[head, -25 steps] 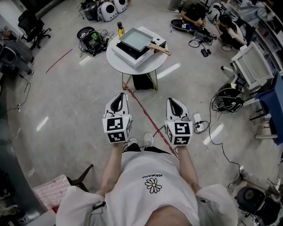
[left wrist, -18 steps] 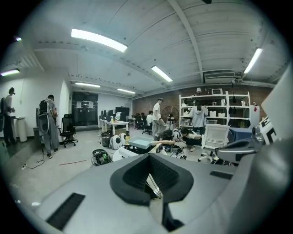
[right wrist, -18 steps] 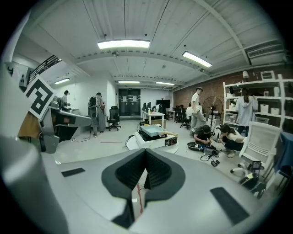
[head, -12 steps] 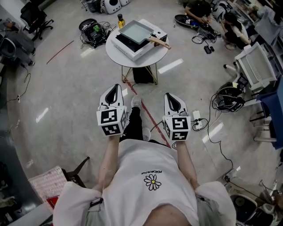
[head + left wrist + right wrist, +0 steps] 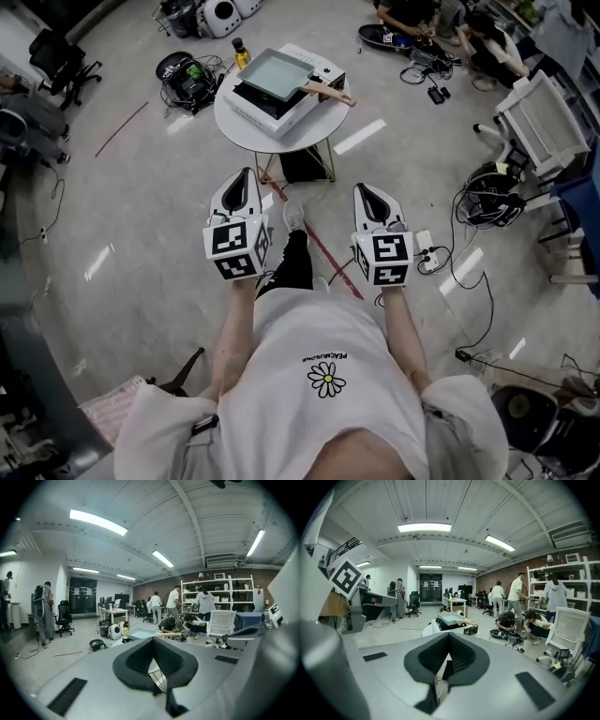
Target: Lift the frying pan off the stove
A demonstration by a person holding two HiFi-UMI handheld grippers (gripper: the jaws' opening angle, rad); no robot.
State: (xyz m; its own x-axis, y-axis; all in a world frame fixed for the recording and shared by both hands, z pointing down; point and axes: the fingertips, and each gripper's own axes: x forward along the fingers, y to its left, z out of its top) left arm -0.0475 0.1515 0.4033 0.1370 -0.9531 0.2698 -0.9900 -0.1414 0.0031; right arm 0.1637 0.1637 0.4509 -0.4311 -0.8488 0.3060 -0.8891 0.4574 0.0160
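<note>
I carry both jaws closed and empty: the left hand-held gripper (image 5: 246,183) and the right hand-held gripper (image 5: 368,192) hang well short of the round counter (image 5: 281,148). The frying pan (image 5: 272,73) sits on the stove (image 5: 251,112) there, its wooden handle (image 5: 330,92) pointing right. If I arrive with the jaws closed, I could knock that handle and skid the pan. The power strip (image 5: 424,253) on the floor near my right side could also trip me.

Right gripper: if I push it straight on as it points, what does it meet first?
Nothing near. The right gripper aims at the round table carrying the stove and frying pan; depth is unclear.
</note>
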